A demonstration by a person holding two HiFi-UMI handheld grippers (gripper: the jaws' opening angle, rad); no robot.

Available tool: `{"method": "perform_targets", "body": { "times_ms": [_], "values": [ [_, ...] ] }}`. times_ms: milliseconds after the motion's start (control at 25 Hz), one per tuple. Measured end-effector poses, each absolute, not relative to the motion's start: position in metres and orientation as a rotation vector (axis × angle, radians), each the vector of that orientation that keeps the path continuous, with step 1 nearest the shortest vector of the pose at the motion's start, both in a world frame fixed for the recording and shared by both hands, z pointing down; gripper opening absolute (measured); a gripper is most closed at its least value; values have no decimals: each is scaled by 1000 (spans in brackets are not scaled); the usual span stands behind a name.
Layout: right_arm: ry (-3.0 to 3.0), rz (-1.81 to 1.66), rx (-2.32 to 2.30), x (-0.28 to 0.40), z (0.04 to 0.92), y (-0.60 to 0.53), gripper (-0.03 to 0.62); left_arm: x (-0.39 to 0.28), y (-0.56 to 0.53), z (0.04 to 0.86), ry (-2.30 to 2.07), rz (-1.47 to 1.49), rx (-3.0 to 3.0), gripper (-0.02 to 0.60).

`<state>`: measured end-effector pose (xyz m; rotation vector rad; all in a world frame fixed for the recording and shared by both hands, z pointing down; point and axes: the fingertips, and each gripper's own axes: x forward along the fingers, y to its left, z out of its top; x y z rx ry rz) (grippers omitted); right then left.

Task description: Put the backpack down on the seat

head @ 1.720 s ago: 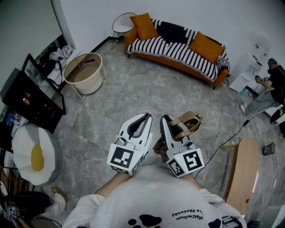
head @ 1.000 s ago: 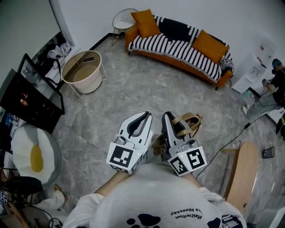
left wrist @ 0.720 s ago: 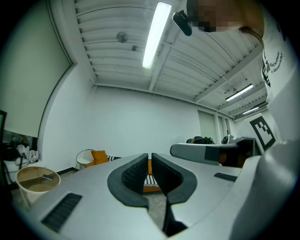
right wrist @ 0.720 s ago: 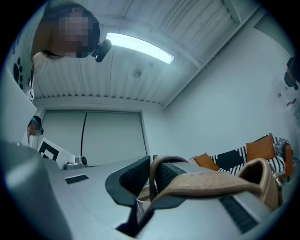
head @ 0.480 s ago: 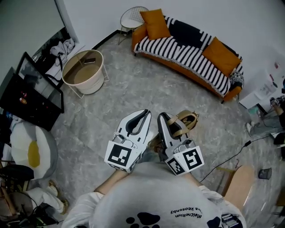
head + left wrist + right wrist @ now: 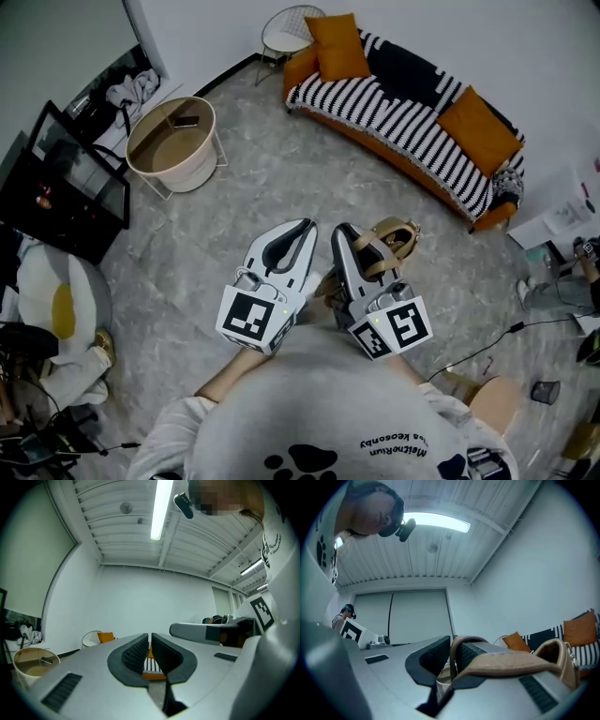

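Observation:
The tan backpack hangs from my right gripper (image 6: pixel 339 231), which is shut on its leather loop; the tan strap (image 6: pixel 387 246) drapes over the gripper's top and a bit of the bag (image 6: pixel 327 287) shows under the two grippers. In the right gripper view the loop (image 6: pixel 454 645) stands pinched between the dark pads and the strap (image 6: pixel 511 663) runs off to the right. My left gripper (image 6: pixel 302 225) is held alongside, shut and empty (image 6: pixel 149 638). The seat, an orange sofa with a striped throw (image 6: pixel 403 108), stands ahead across the floor, also seen as the sofa (image 6: pixel 580 641).
A round beige basket table (image 6: pixel 172 141) and a black screen (image 6: pixel 61 183) stand at the left. A wire chair (image 6: pixel 284 36) sits by the sofa's left end. An egg-shaped cushion (image 6: pixel 52 305) lies at the lower left. A cable (image 6: pixel 487 349) and a wooden stool (image 6: pixel 497 398) are at the right.
The room has slid across the head view as I walk: the sofa shifts right, the basket table comes nearer. Both grippers keep their pose, the strap still gripped.

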<state>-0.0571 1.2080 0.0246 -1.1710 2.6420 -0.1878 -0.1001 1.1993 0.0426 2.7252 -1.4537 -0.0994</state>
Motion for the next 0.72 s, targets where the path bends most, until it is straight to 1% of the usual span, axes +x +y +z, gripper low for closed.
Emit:
{"method": "perform_targets", "body": {
  "times_ms": [400, 720],
  "values": [
    [2570, -341, -1268, -34, 55, 1169, 48, -85, 1156, 70, -1342, -80, 2717, 38],
    [2498, -343, -1396, -20, 62, 1087, 48, -67, 1064, 70, -1179, -118, 2807, 38]
  ]
}}
